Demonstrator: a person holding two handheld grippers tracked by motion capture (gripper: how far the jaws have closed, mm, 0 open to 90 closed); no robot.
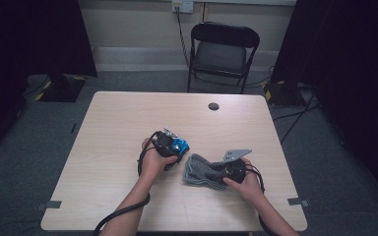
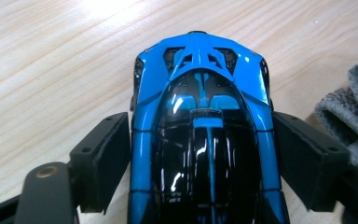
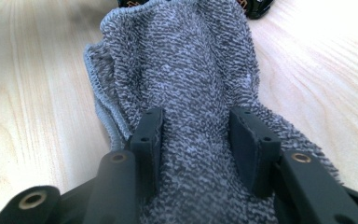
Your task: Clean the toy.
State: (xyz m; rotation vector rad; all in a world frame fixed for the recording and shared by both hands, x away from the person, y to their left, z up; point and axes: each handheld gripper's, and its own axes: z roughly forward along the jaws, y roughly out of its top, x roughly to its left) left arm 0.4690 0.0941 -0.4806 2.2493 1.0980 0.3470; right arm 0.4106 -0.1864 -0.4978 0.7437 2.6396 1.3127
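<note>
Wood-grain table (image 1: 128,128), unlabelled blue toy car (image 2: 200,116), grey towel (image 3: 182,70)

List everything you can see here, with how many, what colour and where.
toy car: one, blue and black, table centre, between the left tool's jaws
towel: one, grey, bunched right of the car
table: one, light wood
grommet: one, dark, far table edge
folding chair: one, black, behind table
wall socket: one, white, back wall
left tool: one, black, around the car
right tool: one, black, gripping the towel
hands: two, holding tools
</note>
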